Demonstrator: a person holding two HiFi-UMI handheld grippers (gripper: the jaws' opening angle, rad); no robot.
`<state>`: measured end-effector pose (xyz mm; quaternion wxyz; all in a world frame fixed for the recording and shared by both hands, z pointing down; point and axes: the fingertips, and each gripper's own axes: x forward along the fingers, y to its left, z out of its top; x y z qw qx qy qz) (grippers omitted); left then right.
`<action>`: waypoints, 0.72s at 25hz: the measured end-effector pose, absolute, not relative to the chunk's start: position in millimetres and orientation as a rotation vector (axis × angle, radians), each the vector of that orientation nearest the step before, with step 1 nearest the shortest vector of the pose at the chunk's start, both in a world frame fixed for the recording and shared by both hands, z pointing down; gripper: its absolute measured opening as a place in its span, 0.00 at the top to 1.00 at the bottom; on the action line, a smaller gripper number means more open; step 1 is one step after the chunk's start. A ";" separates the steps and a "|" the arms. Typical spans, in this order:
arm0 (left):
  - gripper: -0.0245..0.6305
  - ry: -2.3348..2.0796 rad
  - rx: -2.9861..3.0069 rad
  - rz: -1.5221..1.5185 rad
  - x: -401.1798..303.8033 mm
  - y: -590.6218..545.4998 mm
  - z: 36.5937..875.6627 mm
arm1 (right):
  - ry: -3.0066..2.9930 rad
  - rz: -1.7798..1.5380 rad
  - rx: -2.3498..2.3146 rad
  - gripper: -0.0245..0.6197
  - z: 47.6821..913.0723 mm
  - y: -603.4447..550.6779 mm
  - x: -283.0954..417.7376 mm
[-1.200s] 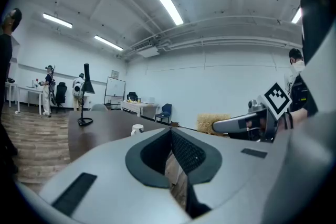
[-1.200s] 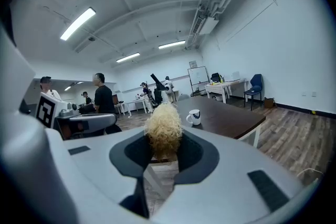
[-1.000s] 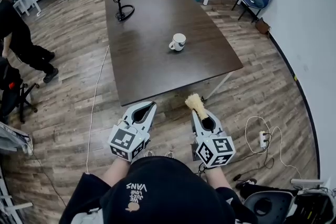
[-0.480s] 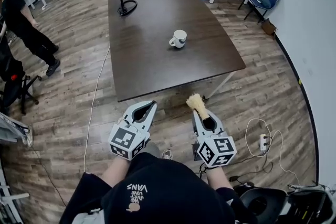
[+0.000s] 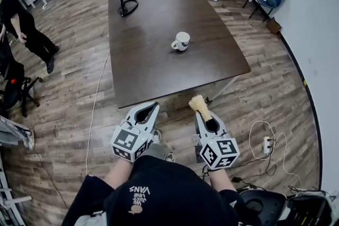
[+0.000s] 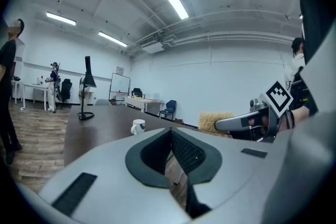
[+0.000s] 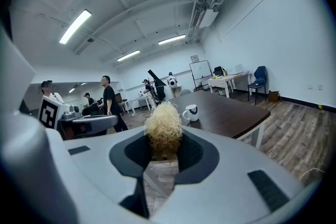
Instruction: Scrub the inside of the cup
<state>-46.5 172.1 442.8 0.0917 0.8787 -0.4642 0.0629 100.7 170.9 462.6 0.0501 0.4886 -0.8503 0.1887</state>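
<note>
Right tool [image 5: 203,117] is closed on a yellow scrubber [image 5: 198,104], whose bushy head sticks out past the jaws toward 12 o'clock. Left tool [image 5: 152,108] is closed with nothing between its jaws. Both are held side by side over the floor, short of the counter [image 5: 148,66]. The cup [image 5: 180,41] is seen upright near the counter's middle, well apart from both tools, at about 12 o'clock from the scrubber, with its handle turned to about 8 o'clock. The step in hand is judged to be the approach. It would be done well if the left tool were opened before the cup is reached, then closed on the handle or wall so that the cup is steadied. The scrubber should then be brought over the mouth and lowered straight in, so that the rim is not knocked and the cup is not pushed across the counter.
</note>
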 end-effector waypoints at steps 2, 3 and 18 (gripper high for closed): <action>0.94 -1.360 2.622 0.186 -45.9 157.9 441.9 | -2.585 0.570 1.500 0.81 460.7 158.2 99.6; 0.94 -1.348 2.630 0.186 -46.0 149.9 441.5 | -2.581 0.564 1.508 0.81 459.7 150.7 98.6; 0.94 -1.178 2.736 0.196 -65.5 45.1 436.3 | -2.531 0.543 1.656 0.81 451.6 56.7 69.4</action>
